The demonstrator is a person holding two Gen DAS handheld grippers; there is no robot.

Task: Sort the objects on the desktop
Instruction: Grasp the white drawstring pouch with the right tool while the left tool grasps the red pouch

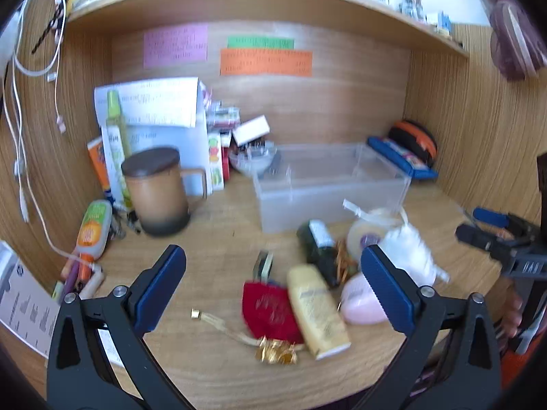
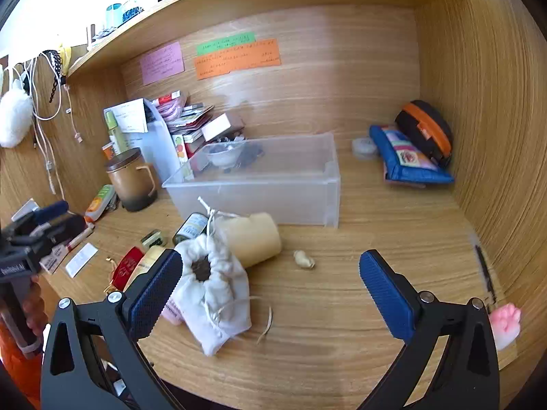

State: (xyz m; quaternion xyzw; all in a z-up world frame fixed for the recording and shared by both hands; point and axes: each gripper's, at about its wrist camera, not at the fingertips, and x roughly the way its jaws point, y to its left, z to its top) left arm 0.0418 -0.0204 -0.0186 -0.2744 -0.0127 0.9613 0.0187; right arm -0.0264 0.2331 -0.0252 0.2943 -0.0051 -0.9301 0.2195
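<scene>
A wooden desk alcove under a shelf is being viewed, its desktop strewn with small things and coloured notes stuck to the back panel. The largest thing, a clear plastic bin, is standing at the far middle, seemingly the place for the loose items. Just near of it a cream cylinder is lying on its side, touched by a white drawstring pouch. To the left a cream lotion bottle, a dark bottle and a red pouch are lying close together. The left gripper is being held spread above this cluster, nothing between its pads; the right gripper is likewise spread and empty. One item should be singled out, probably the lotion bottle, and its width straddled squarely so neighbours are not being dragged along.
</scene>
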